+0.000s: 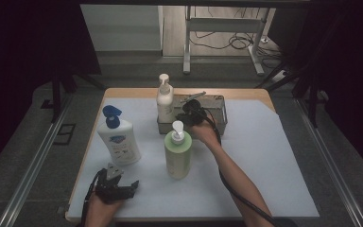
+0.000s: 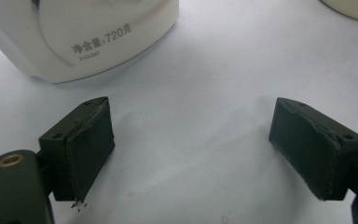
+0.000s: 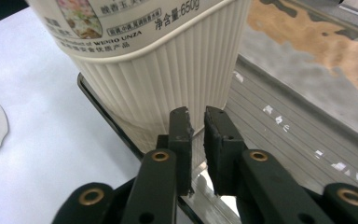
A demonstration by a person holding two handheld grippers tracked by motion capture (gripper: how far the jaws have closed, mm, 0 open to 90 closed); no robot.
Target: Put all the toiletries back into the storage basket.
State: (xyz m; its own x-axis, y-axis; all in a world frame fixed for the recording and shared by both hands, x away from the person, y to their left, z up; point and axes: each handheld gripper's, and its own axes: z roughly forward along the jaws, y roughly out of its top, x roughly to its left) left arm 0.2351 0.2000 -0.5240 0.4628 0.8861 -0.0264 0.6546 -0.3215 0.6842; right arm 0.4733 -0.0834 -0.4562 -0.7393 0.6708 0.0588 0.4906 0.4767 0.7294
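Three pump bottles stand on my table (image 1: pixel 264 156), which is covered by a white sheet. My right gripper (image 3: pixel 196 114) is at the metal tray (image 1: pixel 221 105) near the far edge, and its jaws stand narrow, with a thin gap between them. They straddle the tray's near rim just in front of the ribbed cream bottle (image 3: pixel 168 60), though I cannot tell whether the pads press on that rim. The cream bottle stands upright inside the tray, at its left end in the high view (image 1: pixel 164 97), and my jaws do not touch its ribbed wall.

My left gripper (image 2: pixel 191 149) rests low at the near left corner of the table, seen from above at (image 1: pixel 116 187). Its jaws are wide apart with bare white sheet between them, holding nothing. Just ahead of them stands the white bottle with the blue cap (image 1: pixel 118 137); its rounded base shows at the top of my left gripper view (image 2: pixel 88 32), apart from both pads.

Between my two hands, in the middle of the table, stands the green bottle (image 1: pixel 177 151) with a white pump, upright, just in front of the tray and close beside my right forearm.
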